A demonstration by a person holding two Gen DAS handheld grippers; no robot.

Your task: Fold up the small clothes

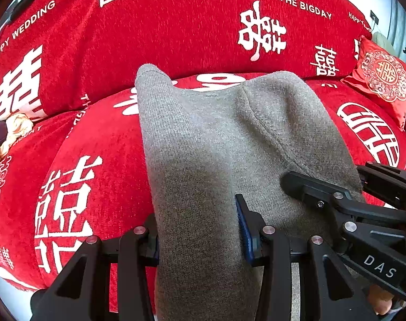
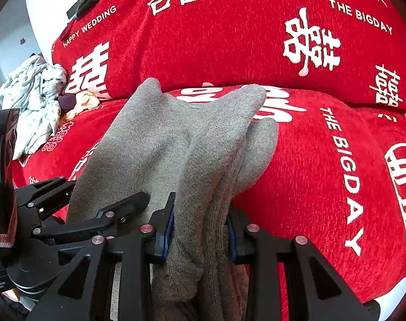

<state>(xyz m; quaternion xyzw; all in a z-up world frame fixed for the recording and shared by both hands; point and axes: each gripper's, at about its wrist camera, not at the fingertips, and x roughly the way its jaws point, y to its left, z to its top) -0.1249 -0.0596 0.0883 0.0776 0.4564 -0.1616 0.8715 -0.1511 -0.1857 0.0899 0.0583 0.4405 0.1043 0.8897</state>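
While both grippers, left and right, clench the grey garment, they should lower it evenly onto the red sofa, keeping edges aligned.

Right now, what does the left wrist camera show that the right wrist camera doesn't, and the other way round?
Only the left wrist view shows the red embroidered cushion at the far right of the sofa. Only the right wrist view shows the crumpled pale cloth piled at the sofa's left end, and the grey garment's bunched layers inside the right claw. Both show the grey knitted garment draped over the red sofa cover with white lettering, and each claw, left claw included, closed on it.
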